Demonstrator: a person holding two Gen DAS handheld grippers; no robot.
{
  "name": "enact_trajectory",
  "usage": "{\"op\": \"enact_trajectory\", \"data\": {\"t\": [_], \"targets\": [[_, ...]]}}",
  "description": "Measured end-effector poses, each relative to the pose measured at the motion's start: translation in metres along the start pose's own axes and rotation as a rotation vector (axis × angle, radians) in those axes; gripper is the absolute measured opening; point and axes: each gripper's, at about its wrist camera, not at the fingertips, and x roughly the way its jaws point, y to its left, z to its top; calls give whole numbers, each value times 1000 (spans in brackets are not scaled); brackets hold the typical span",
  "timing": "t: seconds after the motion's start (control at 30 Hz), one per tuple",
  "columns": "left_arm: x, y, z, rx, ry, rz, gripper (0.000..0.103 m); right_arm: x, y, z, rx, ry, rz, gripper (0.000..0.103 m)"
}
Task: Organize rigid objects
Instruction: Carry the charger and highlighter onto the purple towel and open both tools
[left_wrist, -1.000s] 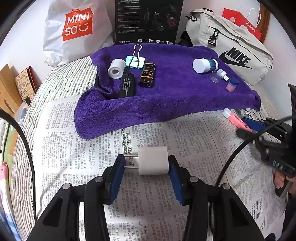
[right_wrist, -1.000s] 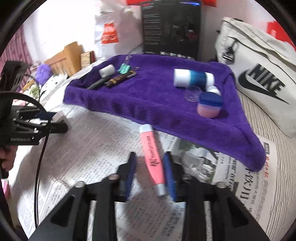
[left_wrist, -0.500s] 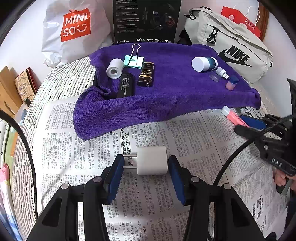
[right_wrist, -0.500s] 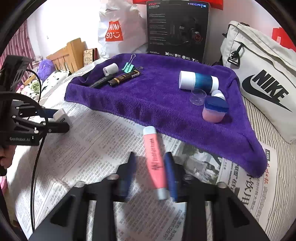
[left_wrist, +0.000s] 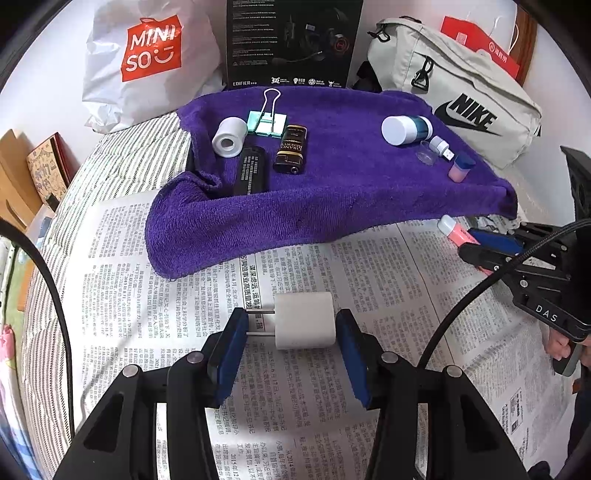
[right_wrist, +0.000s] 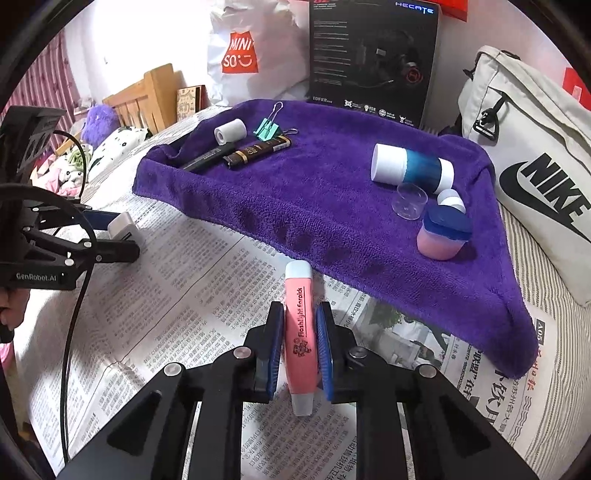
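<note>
Right gripper (right_wrist: 300, 343) jaws pinch the pink flashlight (right_wrist: 300, 332); left gripper (left_wrist: 293, 328) jaws flank the white charger (left_wrist: 304, 320), spread.

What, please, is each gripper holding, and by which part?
Right gripper clamps the pink pen at mid-body. Left gripper brackets the white plug; jaws apparently not touching.

The left claw (left_wrist: 291, 328) is low and level, its blue pads (left_wrist: 232, 347) spread wide apart. The right claw (right_wrist: 300, 343) has both pads (right_wrist: 323, 347) pressed inward, nearly together.
</note>
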Motion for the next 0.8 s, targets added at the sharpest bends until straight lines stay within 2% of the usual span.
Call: {"op": "enact_trajectory", "data": {"t": [0.17,0.37,0.6,0.8], "targets": [[-4,9,-1,-24,3,-37,42,-5,-2,-1,14,31,24,17],[-11,10,-4,-26,4,-41,42,-21,-10,-6,46,18,23,17],[-4,1,-5,14,33,24,42,-16,-11,-16,40,45,10,17],[-5,1,0,18,46,27,41,-23,-15,-16,55,15,28,17]]}}
